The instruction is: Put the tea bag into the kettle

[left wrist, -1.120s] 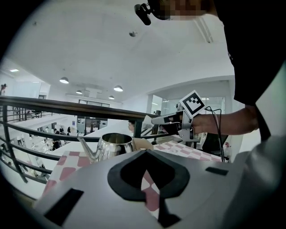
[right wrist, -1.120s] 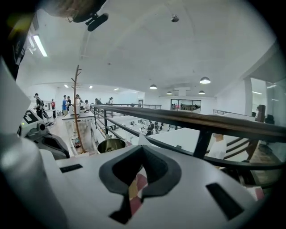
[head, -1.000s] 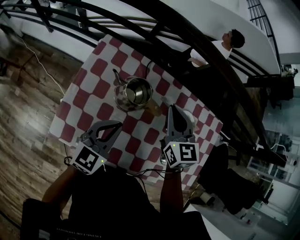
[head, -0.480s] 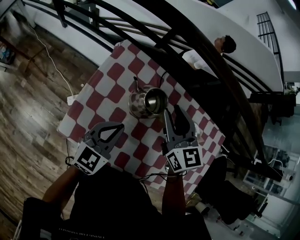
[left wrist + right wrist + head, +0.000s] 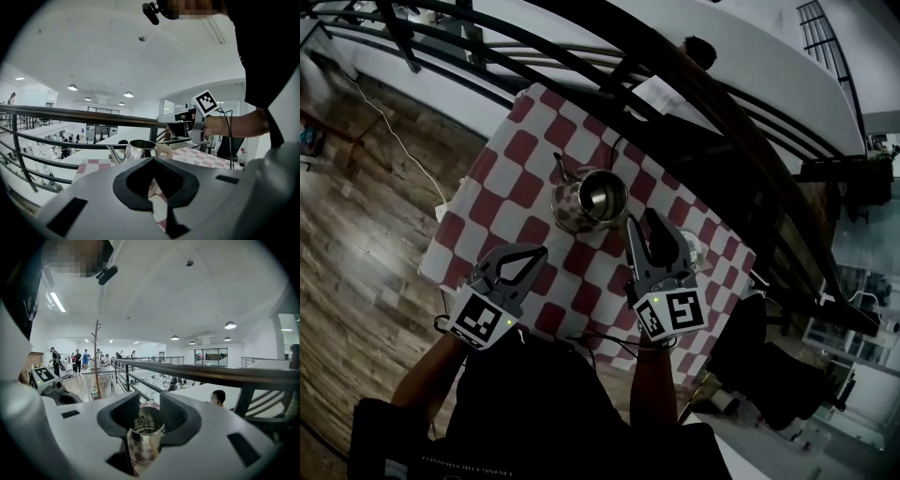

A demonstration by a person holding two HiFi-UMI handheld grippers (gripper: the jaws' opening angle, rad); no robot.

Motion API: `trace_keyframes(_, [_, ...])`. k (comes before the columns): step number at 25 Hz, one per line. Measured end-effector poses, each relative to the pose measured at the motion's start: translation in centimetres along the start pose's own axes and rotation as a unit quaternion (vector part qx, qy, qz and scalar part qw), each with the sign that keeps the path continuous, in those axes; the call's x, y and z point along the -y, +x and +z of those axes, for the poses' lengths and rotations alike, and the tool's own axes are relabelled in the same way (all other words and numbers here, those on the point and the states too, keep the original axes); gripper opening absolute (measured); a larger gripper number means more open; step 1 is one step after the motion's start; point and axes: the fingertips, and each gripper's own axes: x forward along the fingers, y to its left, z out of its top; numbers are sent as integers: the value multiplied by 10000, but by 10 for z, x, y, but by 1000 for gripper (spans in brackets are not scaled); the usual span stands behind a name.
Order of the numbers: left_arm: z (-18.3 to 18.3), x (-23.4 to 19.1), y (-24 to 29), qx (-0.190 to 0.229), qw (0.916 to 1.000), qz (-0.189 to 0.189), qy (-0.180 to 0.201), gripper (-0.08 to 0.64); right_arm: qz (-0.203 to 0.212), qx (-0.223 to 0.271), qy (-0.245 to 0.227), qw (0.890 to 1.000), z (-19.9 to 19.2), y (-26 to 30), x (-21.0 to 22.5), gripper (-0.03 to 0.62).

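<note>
A shiny steel kettle (image 5: pixel 589 199) stands open-topped on the red-and-white checked table (image 5: pixel 516 187), spout to the left. My right gripper (image 5: pixel 643 225) hovers just right of it. Its jaws have just been opening and now stand apart with nothing between them. In the right gripper view the kettle (image 5: pixel 143 439) shows through the gap of that gripper (image 5: pixel 150 401). My left gripper (image 5: pixel 539 251) is shut and empty, nearer me, with the kettle (image 5: pixel 140 149) ahead of it. No tea bag can be made out, and a pale beige thing (image 5: pixel 165 149) sits by the kettle.
A black railing (image 5: pixel 675 103) runs along the table's far side, with a person (image 5: pixel 675 84) beyond it. A white object (image 5: pixel 692 248) lies on the cloth right of my right gripper. Wooden floor (image 5: pixel 356 206) lies past the table's left edge.
The right gripper's jaws, together a second ago, now stand apart. That gripper has shifted a little towards the kettle. A tan thing seen beside the kettle a second ago no longer shows.
</note>
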Motion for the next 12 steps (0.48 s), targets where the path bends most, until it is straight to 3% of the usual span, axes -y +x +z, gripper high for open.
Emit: trace_keyframes(12, [9, 49, 46, -173, 9967, -723, 316, 5, -877, -110, 445, 9951, -38, -78, 52, 138])
